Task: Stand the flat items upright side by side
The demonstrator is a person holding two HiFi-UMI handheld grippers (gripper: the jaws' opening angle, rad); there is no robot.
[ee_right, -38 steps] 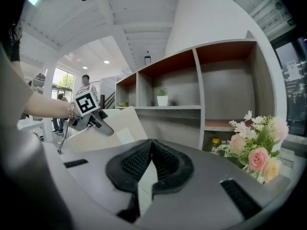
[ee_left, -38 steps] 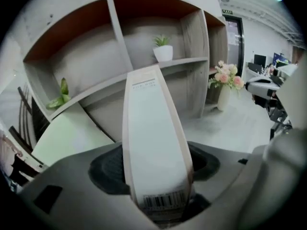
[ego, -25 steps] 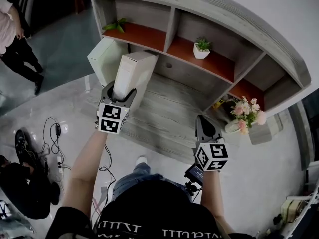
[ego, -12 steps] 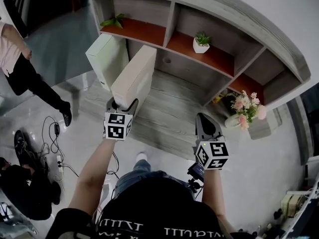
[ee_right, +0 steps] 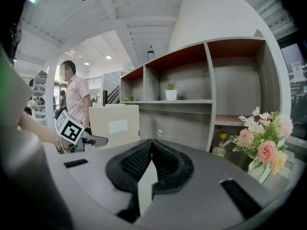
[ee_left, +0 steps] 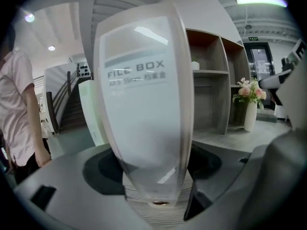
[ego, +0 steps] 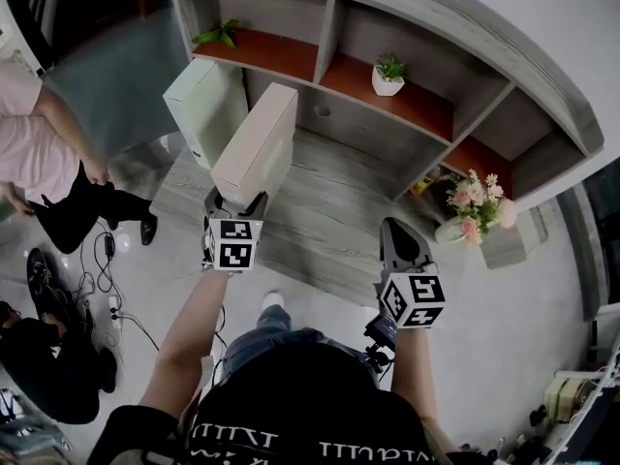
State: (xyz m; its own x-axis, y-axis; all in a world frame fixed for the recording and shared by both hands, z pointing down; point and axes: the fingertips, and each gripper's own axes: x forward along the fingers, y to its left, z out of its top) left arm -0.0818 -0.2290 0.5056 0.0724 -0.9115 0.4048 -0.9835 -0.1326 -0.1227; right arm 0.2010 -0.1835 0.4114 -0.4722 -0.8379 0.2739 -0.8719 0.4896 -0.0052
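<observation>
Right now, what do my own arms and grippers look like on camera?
Both arms are bare below the short sleeves of a black T-shirt with white print. The left gripper and right gripper have grey moulded shells and black ribbed pads. Each carries a white cube printed with black square markers.

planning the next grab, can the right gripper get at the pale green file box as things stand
Probably not directly: the beige file box stands between the right gripper and the pale green file box.
</observation>
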